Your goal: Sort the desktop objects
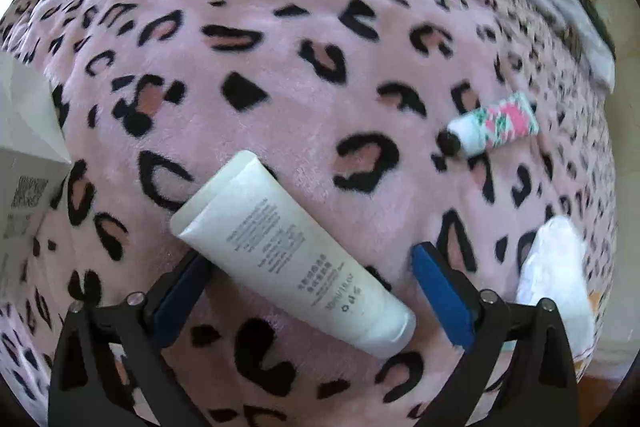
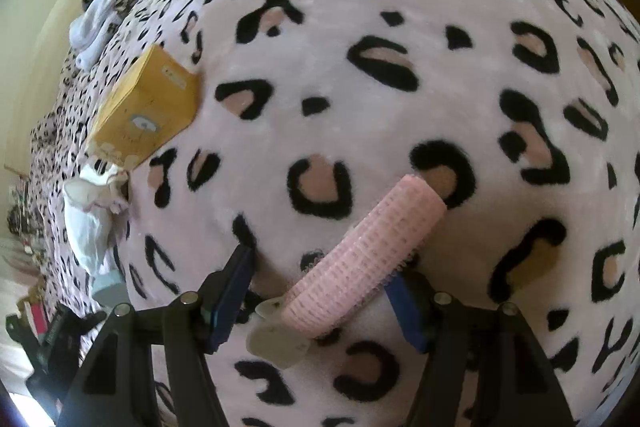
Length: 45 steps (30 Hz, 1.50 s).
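Where clothes point(image 2: 108, 11) pile, leopard-print blanket point(image 1: 320, 47) covers everything.

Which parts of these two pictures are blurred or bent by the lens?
Left wrist view: the pink leopard-print plush blanket bulges like a dome; its top right edge smears, while the white plastic tube stays sharp. Right wrist view: same bulge; the pink mesh hair roller is sharp, the far left clutter soft.

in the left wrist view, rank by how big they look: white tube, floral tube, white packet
1. white tube
2. white packet, partly hidden by a finger
3. floral tube, farther away, so true size unsure
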Each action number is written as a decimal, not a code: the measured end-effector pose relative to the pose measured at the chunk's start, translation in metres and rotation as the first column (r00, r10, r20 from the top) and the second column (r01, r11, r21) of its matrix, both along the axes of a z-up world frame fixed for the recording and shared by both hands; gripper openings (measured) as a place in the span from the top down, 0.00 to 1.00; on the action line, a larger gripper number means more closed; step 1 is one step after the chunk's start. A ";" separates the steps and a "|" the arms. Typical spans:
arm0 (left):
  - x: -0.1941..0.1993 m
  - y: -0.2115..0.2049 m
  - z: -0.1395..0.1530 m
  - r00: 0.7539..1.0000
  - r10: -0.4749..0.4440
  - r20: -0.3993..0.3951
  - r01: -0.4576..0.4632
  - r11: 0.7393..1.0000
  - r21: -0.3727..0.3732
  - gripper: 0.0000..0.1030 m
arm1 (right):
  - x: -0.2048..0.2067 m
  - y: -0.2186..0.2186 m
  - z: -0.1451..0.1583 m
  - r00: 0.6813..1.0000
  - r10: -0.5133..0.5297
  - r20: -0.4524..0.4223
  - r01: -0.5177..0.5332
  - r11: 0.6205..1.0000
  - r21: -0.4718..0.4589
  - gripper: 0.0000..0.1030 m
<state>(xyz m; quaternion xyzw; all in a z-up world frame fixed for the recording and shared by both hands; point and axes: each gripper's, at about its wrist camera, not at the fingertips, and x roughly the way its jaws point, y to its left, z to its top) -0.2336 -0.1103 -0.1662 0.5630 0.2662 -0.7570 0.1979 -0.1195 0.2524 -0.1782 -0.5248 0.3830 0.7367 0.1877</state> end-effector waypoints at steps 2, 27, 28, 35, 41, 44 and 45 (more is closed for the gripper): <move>0.003 -0.002 0.004 0.999 0.009 -0.032 -0.009 1.000 -0.014 0.34 | 0.001 -0.001 0.001 1.000 0.018 -0.003 -0.018 1.000 0.018 0.42; 0.077 0.022 0.035 0.933 -0.344 -0.110 0.341 0.939 -0.042 0.71 | 0.006 -0.036 0.037 0.968 0.234 -0.089 -0.228 0.971 0.072 0.77; 0.080 0.023 0.035 0.929 -0.353 -0.113 0.351 0.936 -0.039 0.71 | 0.008 -0.038 0.038 0.966 0.241 -0.090 -0.234 0.969 0.081 0.77; 0.108 0.032 0.047 0.899 -0.423 -0.116 0.415 0.906 -0.087 0.71 | 0.016 -0.051 0.050 0.946 0.309 -0.096 -0.296 0.946 0.131 0.77; 0.118 0.036 0.064 0.886 -0.449 -0.115 0.433 0.891 -0.139 0.71 | 0.022 -0.064 0.057 0.928 0.361 -0.095 -0.344 0.926 0.155 0.77; 0.123 0.039 0.072 0.877 -0.468 -0.109 0.449 0.879 -0.163 0.70 | 0.024 -0.073 0.061 0.917 0.387 -0.098 -0.370 0.916 0.156 0.77; 0.125 0.041 0.075 0.874 -0.474 -0.104 0.454 0.875 -0.169 0.70 | 0.025 -0.076 0.063 0.911 0.400 -0.098 -0.382 0.911 0.157 0.77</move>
